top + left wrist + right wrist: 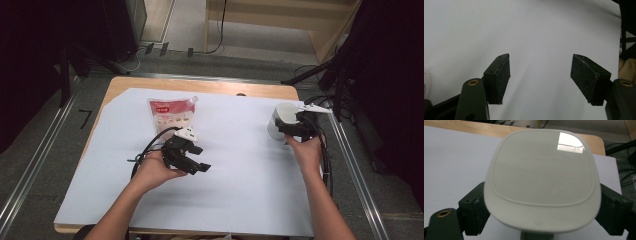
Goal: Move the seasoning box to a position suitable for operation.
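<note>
The person's left forearm comes in from the near edge of the table (pixel 120 85), which is wood covered by a white sheet, and angles toward the middle. Its hand is wrapped around the left tongs (pixel 202 167), which lie low and level over the sheet, pointing rightward; in the left gripper view the pads (pixel 501 77) stand well apart with only bare sheet between them, released. The right forearm reaches farther, along the right side, wrist raised. The right tongs (pixel 285 129) are clenched on a pale grey, rounded-square plastic container (pixel 544 180), one jaw on each flank below its smooth lid, near the far right edge. Farther left lies a white-and-red plastic pouch (pixel 172 114).
</note>
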The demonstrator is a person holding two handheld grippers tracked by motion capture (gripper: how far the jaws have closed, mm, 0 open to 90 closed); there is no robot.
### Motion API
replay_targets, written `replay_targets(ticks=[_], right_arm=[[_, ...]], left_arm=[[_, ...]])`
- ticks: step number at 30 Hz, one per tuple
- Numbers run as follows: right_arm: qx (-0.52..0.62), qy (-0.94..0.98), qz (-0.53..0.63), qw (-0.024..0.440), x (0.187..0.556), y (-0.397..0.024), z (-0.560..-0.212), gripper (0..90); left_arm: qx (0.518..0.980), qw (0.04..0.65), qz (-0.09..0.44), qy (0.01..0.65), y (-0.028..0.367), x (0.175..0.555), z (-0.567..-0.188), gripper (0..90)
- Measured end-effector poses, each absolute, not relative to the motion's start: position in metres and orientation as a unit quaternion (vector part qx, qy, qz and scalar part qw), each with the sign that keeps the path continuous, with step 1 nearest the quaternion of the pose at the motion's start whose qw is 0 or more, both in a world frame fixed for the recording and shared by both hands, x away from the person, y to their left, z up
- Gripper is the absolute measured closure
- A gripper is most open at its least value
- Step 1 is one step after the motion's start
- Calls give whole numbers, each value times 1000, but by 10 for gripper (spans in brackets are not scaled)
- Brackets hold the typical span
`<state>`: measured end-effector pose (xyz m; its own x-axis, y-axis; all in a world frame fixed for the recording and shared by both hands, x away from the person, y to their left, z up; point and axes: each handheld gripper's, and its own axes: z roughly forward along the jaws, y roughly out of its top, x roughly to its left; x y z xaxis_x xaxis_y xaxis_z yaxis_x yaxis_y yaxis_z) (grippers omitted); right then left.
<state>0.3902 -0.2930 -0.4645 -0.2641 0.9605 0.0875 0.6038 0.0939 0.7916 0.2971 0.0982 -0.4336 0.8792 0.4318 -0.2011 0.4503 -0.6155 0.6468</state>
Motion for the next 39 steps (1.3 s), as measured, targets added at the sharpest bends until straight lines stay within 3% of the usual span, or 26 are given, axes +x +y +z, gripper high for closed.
replay_targets(ticks=[9,16,39], right_arm=[[565,698,378,225,402,-292,-476,131],[554,706,368,244,404,-288,-483,141],[551,708,373,236,395,-286,-465,150]], left_arm=[[897,361,-12,254,105,291,-434,330],[895,366,-7,255,110,289,-433,330],[892,373,-8,256,112,291,-432,334]])
